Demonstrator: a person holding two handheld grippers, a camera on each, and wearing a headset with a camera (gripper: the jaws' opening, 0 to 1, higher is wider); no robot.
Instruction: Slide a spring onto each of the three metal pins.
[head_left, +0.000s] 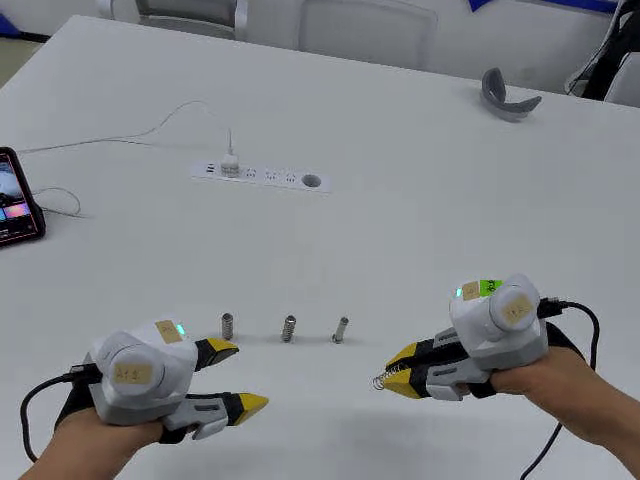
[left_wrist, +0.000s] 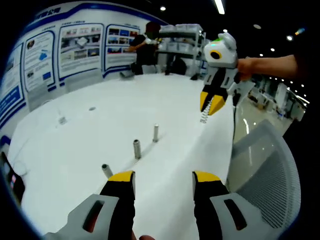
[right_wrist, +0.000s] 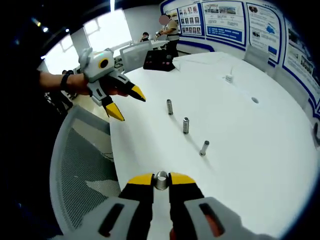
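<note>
Three short metal pins stand in a row on the white table (head_left: 400, 200). The left pin (head_left: 227, 326) and the middle pin (head_left: 289, 329) each carry a spring. The right pin (head_left: 340, 330) (right_wrist: 204, 148) looks bare. My right gripper (head_left: 400, 376) (right_wrist: 161, 179) is low over the table to the right of the row, shut on a small spring (head_left: 380, 381) (right_wrist: 161, 181) that sticks out past its yellow tips. My left gripper (head_left: 240, 376) (left_wrist: 164, 176) is open and holds nothing, just in front of the left pin (left_wrist: 107, 170).
A white power strip (head_left: 258, 175) with a plugged-in charger and cable lies farther back. A phone (head_left: 15, 197) sits at the left edge. A grey curved object (head_left: 508, 97) rests at the far right. Chairs stand beyond the far edge.
</note>
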